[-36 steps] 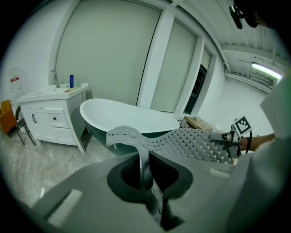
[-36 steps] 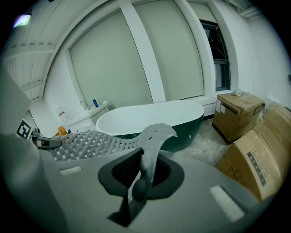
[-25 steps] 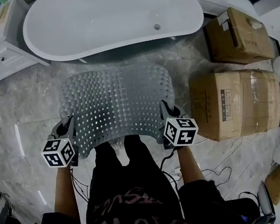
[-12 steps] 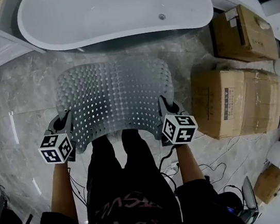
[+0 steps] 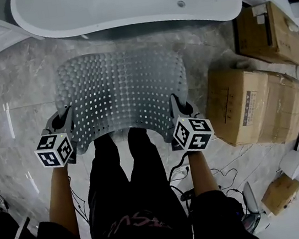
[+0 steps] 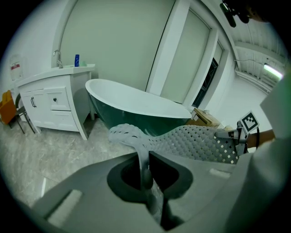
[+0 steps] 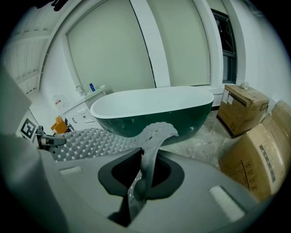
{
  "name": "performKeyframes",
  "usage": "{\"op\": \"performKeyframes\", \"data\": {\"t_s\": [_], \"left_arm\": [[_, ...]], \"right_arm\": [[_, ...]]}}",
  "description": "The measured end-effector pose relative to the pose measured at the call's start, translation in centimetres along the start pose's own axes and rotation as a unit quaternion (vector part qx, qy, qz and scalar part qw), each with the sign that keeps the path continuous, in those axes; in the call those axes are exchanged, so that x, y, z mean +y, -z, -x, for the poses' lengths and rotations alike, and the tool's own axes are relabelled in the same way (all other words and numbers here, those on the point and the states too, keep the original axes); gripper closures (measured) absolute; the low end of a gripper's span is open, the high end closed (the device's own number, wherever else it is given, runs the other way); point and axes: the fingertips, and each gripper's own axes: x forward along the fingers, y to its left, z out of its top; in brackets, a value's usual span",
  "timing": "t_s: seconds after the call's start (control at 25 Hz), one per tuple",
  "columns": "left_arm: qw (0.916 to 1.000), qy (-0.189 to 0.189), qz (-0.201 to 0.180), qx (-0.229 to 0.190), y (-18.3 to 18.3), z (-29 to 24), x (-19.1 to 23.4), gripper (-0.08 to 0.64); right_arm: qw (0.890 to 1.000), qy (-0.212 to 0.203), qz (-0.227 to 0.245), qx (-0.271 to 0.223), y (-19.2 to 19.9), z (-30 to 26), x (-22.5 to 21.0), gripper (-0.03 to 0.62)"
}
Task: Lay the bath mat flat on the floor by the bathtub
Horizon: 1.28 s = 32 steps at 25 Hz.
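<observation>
Nearest, the left hand-held gripper [image 5: 65,122] and the right hand-held gripper [image 5: 177,107] each have their jaws pressed together on one near corner of the bath mat [image 5: 123,89]. Each gripper view shows a thin fold of the mat's edge clamped between the pads. Holding the two corners well apart spreads the sheet to its full width, judged a sensible way to set it down without creases. Between the two grippers the mat hangs as a shallow sling, ahead of the person's legs [image 5: 125,170] and above the floor [image 5: 15,97], not yet lying flat. Whether its far edge touches the floor cannot be told.

Its material looks like soft, translucent grey rubber or plastic. It has rows of rounded studs, a regular grid of small square holes, and a scalloped rim that curls over just beyond each gripper's jaws, a sign of how limp it is. Below and beyond the grippers the floor is glossy grey stone with pale veining.

Farther ahead of both grippers stands the bathtub [image 5: 121,3], a freestanding oval with a smooth white inside and a dark green outer shell. The mat's long side runs roughly parallel to it, which suits the task. Beyond the right hand-held gripper, to its outer side, sit brown cardboard boxes [image 5: 258,102], taped and square-edged. Beyond the left one stands a white cabinet [image 6: 50,102] with drawers.
</observation>
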Motion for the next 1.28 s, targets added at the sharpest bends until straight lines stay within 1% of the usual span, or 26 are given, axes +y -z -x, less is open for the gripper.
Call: {"op": "performKeyframes", "data": {"t_s": [0.36, 0.64, 0.84, 1.28], "left_arm": [[0.9999, -0.001, 0.006, 0.011, 2.5, -3.5, 2.4, 0.540], [0.9998, -0.005, 0.003, 0.017, 4.1, -6.7, 3.9, 0.540], [0.9997, -0.007, 0.007, 0.022, 5.5, -8.9, 5.1, 0.540], [0.9993, -0.004, 0.008, 0.037, 9.3, -14.2, 7.1, 0.540]], "right_arm": [[1.000, 0.002, 0.001, 0.009, 2.0, -3.8, 0.1, 0.546], [1.000, -0.004, 0.005, 0.016, 3.5, -7.0, -0.3, 0.546], [1.000, -0.008, 0.006, 0.022, 4.5, -9.6, -0.3, 0.546], [0.999, -0.013, 0.013, 0.033, 7.8, -14.6, -1.6, 0.546]]}}
